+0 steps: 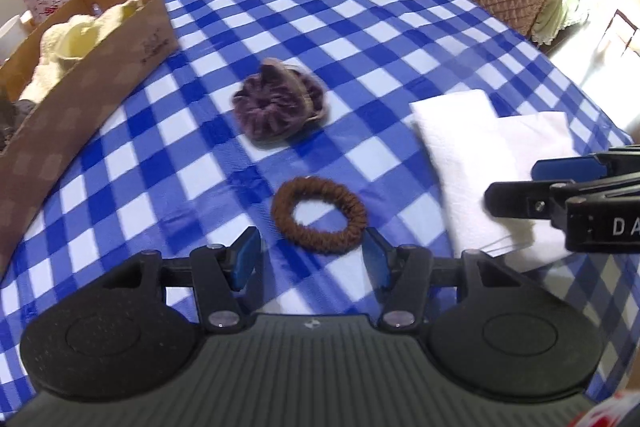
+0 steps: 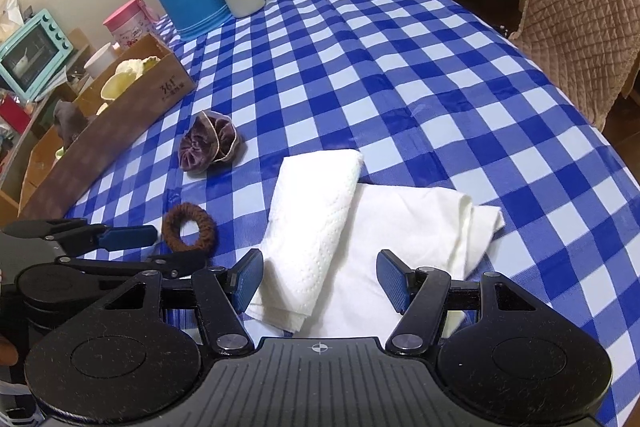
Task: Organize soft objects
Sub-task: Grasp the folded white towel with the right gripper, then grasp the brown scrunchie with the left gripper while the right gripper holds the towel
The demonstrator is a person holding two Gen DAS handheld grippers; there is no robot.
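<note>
Down low, we held our left gripper (image 1: 312,257) open over the brown hair tie (image 1: 319,219). Our right gripper (image 2: 320,281) was open above the white paper towel (image 2: 316,223).

Cardboard box (image 1: 92,99) walls left side

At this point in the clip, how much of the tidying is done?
Done: pale yellow cloths and something dark already lie in the cardboard box. In hand: nothing; both claws are open, the left claw above the brown hair tie, the right claw over the paper towel. Left: hair tie, purple scrunchie, towel and white cloth on the table.
</note>
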